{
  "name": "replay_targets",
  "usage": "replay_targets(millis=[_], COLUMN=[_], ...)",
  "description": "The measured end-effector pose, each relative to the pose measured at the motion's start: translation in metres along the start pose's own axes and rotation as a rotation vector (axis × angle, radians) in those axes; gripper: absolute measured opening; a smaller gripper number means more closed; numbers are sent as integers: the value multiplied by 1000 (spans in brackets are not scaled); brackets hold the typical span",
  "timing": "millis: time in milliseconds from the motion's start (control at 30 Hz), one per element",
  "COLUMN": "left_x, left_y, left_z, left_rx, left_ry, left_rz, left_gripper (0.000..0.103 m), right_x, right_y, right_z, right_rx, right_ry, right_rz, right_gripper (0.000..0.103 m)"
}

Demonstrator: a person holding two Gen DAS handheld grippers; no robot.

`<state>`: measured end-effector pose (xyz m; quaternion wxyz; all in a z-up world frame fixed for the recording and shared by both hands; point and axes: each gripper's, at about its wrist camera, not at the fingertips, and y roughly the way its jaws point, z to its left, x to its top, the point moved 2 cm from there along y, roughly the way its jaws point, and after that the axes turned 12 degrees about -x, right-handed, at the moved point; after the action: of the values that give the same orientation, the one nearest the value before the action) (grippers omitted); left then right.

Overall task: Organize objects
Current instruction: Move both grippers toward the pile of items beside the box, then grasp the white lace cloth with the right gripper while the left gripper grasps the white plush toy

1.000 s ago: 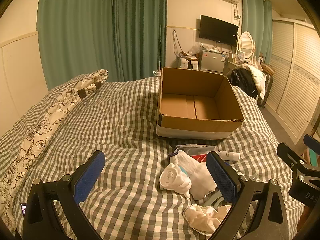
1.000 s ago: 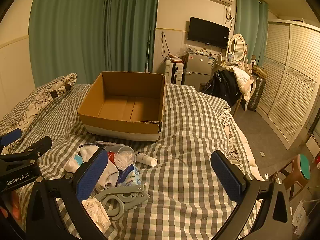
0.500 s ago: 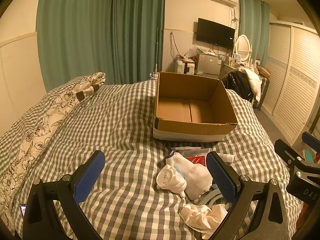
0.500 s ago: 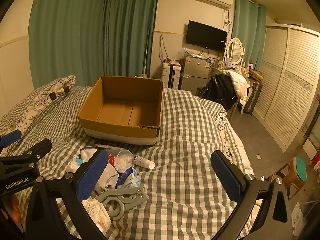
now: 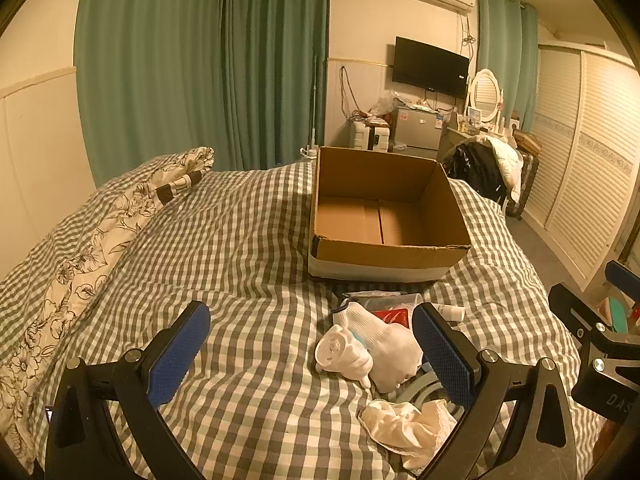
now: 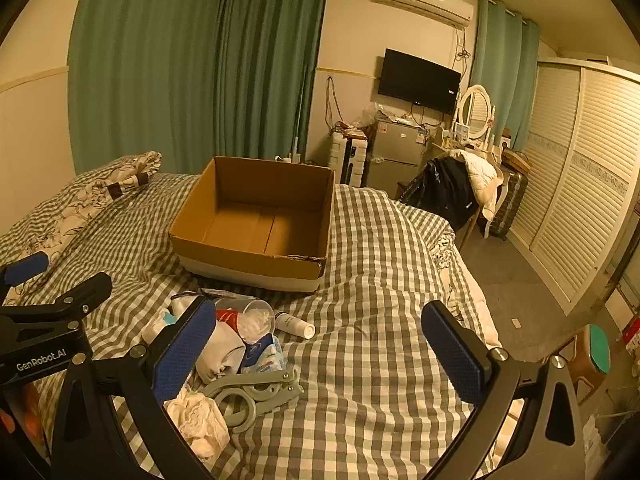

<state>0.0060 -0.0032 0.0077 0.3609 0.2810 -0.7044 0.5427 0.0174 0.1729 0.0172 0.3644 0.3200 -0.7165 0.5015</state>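
I hold both hand-held grippers, left (image 5: 310, 354) and right (image 6: 318, 350), wide open, empty; next, grasp a sock (image 5: 384, 344) for the box (image 5: 386, 258).

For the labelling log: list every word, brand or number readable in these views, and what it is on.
"GenRobot.AI": on the left gripper's body, right wrist view.
"DAS", cut off: on the right gripper's body, left wrist view.
Print on the small white bottle, blue packet and fridge stickers: too small to read.
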Motion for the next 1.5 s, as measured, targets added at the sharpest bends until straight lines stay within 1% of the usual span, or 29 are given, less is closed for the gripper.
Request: replay_targets(millis=[233, 333, 433, 533, 667, 733, 833, 900, 933, 967, 1000, 1033, 1067, 1100, 1133, 1233, 1300, 1367, 1433, 1500], left_x=[-6, -14, -26, -38, -47, -49, -52, -54, -54, -55, -55, -56, -56, -56, -56, -55, -54, -53, -53, -53], left_y=[-10, -8, 1, 12, 20, 23, 26, 29, 30, 32, 33, 34, 36, 38, 39, 51, 61, 75, 88, 101], left_z=[3, 8, 18, 29, 36, 38, 39, 38, 38, 37, 35, 34, 33, 31, 30, 25, 21, 15, 10, 7], left_rx=[-11, 3, 30, 50, 68, 68, 65, 67, 68, 68, 67, 67, 69, 68, 67, 47, 28, 9, -2, -25], left_ry=[-4, -4, -12, -28, -33, -37, -39, -35, -33, -29, -26, -23, -17, -13, -9, -5, -3, 9, 17, 15], left_rz=[4, 28, 71, 114, 143, 148, 159, 168, 173, 179, 182, 186, 191, 194, 197, 218, 233, 257, 285, 316], left_gripper=[103, 103, 103, 103, 103, 103, 103, 103, 103, 103, 103, 103, 103, 103, 103, 103, 103, 103, 102, 100], right_x=[-4, -11, -28, -53, -78, -87, -97, -102, -105, -107, -111, -114, -113, -112, -110, -92, -75, -60, -48, -41], right_y=[-10, -11, -4, 11, 29, 34, 38, 41, 41, 42, 44, 46, 48, 46, 44, 29, 22, 20, 25, 35], right_z=[4, 11, 26, 45, 67, 74, 85, 92, 95, 98, 101, 104, 104, 102, 99, 83, 69, 55, 43, 33], right_rx=[16, 48, 100, 147, 181, 201, 234, 257, 272, 292, 313, 323, 319, 314, 313, 312, 310, 274, 234, 224], right_ry=[-19, -31, -59, -94, -154, -175, -211, -237, -247, -257, -266, -273, -274, -265, -255, -207, -177, -160, -147, -123], right_rz=[-3, 23, 80, 169, 260, 292, 323, 342, 354, 368, 383, 394, 395, 381, 362, 272, 226, 184, 162, 163], right_gripper=[103, 103, 103, 103, 103, 102, 94, 82, 68, 52, 42, 27, 22, 21, 16, 16, 16, 16, 16, 16])
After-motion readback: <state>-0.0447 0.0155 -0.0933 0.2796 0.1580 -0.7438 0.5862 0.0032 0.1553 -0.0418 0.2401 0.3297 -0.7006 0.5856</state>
